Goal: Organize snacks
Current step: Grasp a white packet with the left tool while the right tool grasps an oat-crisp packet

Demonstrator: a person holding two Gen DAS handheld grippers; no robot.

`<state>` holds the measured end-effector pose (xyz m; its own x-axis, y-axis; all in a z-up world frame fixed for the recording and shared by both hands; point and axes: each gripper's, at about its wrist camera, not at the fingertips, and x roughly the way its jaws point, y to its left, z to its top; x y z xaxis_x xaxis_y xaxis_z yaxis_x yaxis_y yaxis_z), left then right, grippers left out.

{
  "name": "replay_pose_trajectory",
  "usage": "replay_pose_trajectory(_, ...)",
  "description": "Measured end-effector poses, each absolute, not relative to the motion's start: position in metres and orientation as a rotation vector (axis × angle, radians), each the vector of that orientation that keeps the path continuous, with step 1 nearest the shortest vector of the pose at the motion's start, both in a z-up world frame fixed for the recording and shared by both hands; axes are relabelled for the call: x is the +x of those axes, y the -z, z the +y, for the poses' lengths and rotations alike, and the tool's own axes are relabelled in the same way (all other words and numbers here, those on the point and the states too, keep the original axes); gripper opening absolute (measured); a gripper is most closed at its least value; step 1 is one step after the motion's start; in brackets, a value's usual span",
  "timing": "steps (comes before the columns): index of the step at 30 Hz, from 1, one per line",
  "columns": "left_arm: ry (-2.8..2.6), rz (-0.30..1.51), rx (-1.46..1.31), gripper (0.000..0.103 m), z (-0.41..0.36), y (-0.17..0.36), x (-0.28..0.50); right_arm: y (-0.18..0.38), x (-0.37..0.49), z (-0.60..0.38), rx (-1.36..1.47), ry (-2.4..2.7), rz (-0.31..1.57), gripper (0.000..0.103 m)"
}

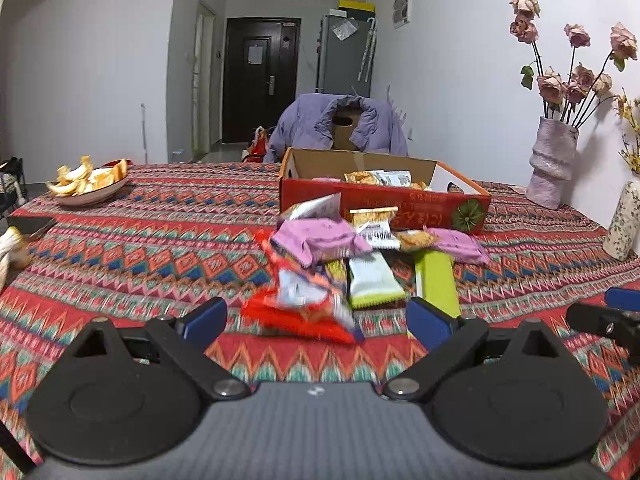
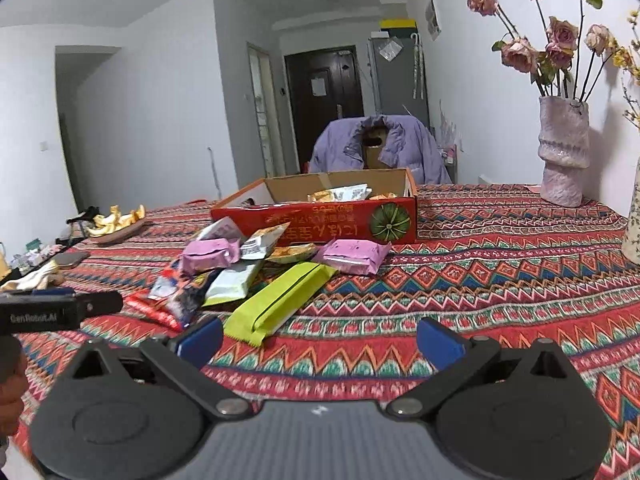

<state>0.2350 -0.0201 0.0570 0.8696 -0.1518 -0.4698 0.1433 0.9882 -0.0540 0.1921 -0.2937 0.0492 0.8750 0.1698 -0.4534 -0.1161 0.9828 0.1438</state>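
Left wrist view: the left gripper (image 1: 316, 322) hovers low over the patterned tablecloth (image 1: 132, 240) with its blue-padded fingers (image 1: 204, 322) spread wide apart and nothing between them. Just beyond the fingertips lies a blurred red snack packet (image 1: 304, 308), the nearest of a loose pile. Behind it sit a white-and-lime wafer packet (image 1: 374, 280), a long lime-green packet (image 1: 438, 280) to the right, and a lilac packet (image 1: 320, 238) on top of the heap, with a second lilac packet (image 1: 460, 244) further right. Beyond the pile stands an open red cardboard box (image 1: 384, 204) with a few packets already inside. A dish of orange peel (image 1: 86, 184) rests at the far left of the table, and a pale lilac vase of dried roses (image 1: 554, 160) stands at the far right by the wall. Part of the right gripper (image 1: 612, 318) shows at the right edge.

Right wrist view: the right gripper (image 2: 320, 340) is also held low over the tablecloth (image 2: 500, 280), its fingers (image 2: 438, 342) wide apart and empty. The lime-green packet (image 2: 276, 300) lies just ahead of the left finger, angled away toward the box (image 2: 320, 222). The red packet (image 2: 160, 304) and the white-and-lime packet (image 2: 232, 284) lie to its left, with the two lilac packets (image 2: 210, 254) (image 2: 356, 254) nearer the box wall. The left gripper's body (image 2: 52, 312) enters from the left edge. The vase (image 2: 564, 152) stands at the far right.
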Motion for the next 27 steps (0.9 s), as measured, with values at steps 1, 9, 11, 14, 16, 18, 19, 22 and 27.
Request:
replay_pose_trajectory(1, 0.161, 0.491, -0.016, 0.098, -0.02, -0.058, 0.244, -0.051, 0.202, -0.291, 0.112, -0.152, 0.489, 0.103)
replay_pose_trajectory(9, 0.205, 0.477, 0.02, 0.098, -0.022, -0.066, 0.337, -0.064, 0.279, -0.273, 0.152, -0.201, 0.481, 0.101)
replay_pose_trajectory(11, 0.219, 0.506, 0.024, 0.098, -0.022, -0.062, 0.368, -0.061, 0.304, -0.267, 0.177, -0.207, 0.502, 0.101)
replay_pose_trajectory(14, 0.242, 0.557, 0.03, 0.098, -0.022, -0.054, 0.41, -0.057, 0.337, -0.253, 0.189, -0.233, 0.528, 0.094)
replay_pose_trajectory(16, 0.246, 0.57, 0.032, 0.095, -0.02, -0.049, 0.427, -0.056, 0.357, -0.244, 0.179, -0.246, 0.533, 0.094)
replay_pose_trajectory(18, 0.25, 0.583, 0.029, 0.087, -0.018, -0.042, 0.441, -0.053, 0.379, -0.232, 0.165, -0.246, 0.538, 0.091)
replay_pose_trajectory(19, 0.258, 0.598, 0.023, 0.079, -0.017, -0.039, 0.447, -0.05, 0.389, -0.226, 0.158, -0.245, 0.542, 0.09)
replay_pose_trajectory(22, 0.318, 0.647, -0.047, 0.061, -0.008, -0.029, 0.462, -0.038, 0.418, -0.211, 0.156, -0.247, 0.575, 0.082)
replay_pose_trajectory(27, 0.394, 0.684, -0.201, 0.03, 0.014, -0.017, 0.47, -0.015, 0.441, -0.198, 0.175, -0.266, 0.636, 0.05)
